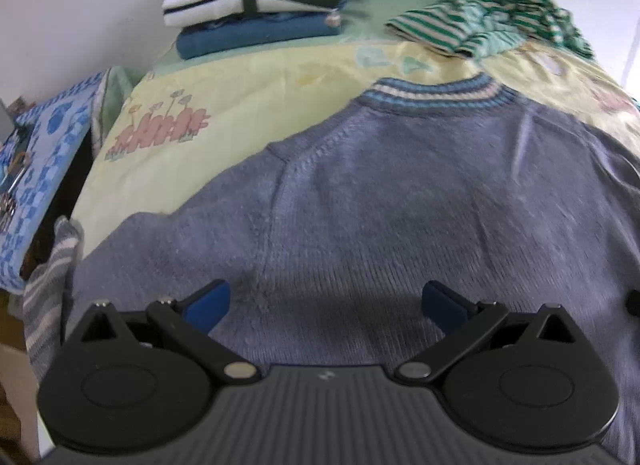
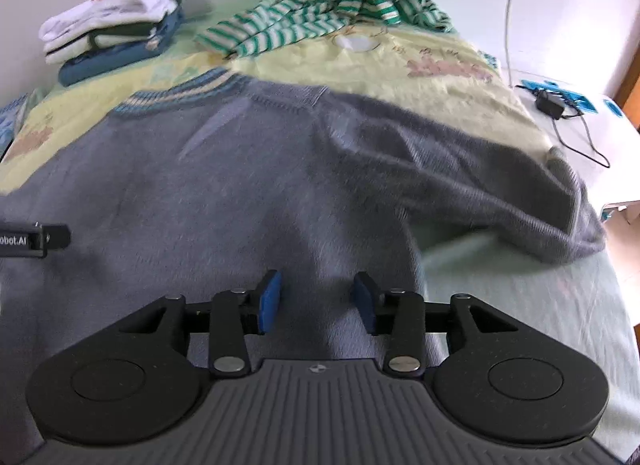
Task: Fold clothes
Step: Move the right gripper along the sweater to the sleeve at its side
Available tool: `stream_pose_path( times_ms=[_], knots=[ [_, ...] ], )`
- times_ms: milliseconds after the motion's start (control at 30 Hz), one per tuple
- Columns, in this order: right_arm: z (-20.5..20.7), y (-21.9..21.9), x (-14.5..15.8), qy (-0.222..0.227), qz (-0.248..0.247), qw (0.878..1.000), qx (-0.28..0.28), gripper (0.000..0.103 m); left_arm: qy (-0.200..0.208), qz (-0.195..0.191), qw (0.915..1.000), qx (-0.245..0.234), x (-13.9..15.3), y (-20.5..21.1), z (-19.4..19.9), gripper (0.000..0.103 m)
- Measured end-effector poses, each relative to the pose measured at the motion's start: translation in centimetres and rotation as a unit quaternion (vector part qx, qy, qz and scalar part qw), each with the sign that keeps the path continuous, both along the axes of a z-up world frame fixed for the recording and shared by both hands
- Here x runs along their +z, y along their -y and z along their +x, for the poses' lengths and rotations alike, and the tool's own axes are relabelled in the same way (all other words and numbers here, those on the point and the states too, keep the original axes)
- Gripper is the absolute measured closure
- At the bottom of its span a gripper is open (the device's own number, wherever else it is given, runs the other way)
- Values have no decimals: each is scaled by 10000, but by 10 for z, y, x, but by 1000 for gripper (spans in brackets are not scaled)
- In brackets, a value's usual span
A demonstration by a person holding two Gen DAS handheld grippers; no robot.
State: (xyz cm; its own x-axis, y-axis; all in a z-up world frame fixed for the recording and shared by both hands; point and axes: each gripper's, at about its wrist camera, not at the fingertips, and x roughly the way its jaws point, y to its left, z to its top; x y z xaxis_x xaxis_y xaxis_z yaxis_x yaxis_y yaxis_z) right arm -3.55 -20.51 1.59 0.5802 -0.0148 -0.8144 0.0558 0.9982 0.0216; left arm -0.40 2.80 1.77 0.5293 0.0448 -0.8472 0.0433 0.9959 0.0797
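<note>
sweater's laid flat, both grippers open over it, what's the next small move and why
Probably lower the right gripper and close it on the sweater near its side edge, to start folding. Both grippers are open and holding nothing, and the right sleeve is spread outward, unfolded.

Left gripper (image 1: 326,303): I'm holding jaws spread wide, hovering low over the sweater (image 1: 400,205) body, gripping nothing. Right gripper (image 2: 316,301): jaws parted narrower, also empty, sitting over the sweater's right side near the sleeve.
</note>
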Motion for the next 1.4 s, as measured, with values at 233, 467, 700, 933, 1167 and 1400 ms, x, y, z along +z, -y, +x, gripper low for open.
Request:
stream_pose_path(
  times_ms=[233,467,700,933,1167,1400],
  knots=[
    [-43,8,-4,35,-104,9996,268,58,36,47,9980,-626,-5,5,-51,2],
    [-66,19,-1,-387,-99,9976,558,55,-366,-312,9975,-525,-8,-10,-77,1],
    [-43,65,14,-408,-36,9991,61,56,-88,-26,9989,-454,26,5,-71,2],
    [-15,155,27,-71,20,9899,-1417,55,228,-182,9940,-1051,50,81,-44,2],
    [3,229,8,-235,167,9709,-2376,54,460,-103,9746,-2188,48,191,-20,2],
    [19,268,-6,-186,585,9563,-2860,54,392,-5,9597,-2783,11,268,2,2]
  ],
)
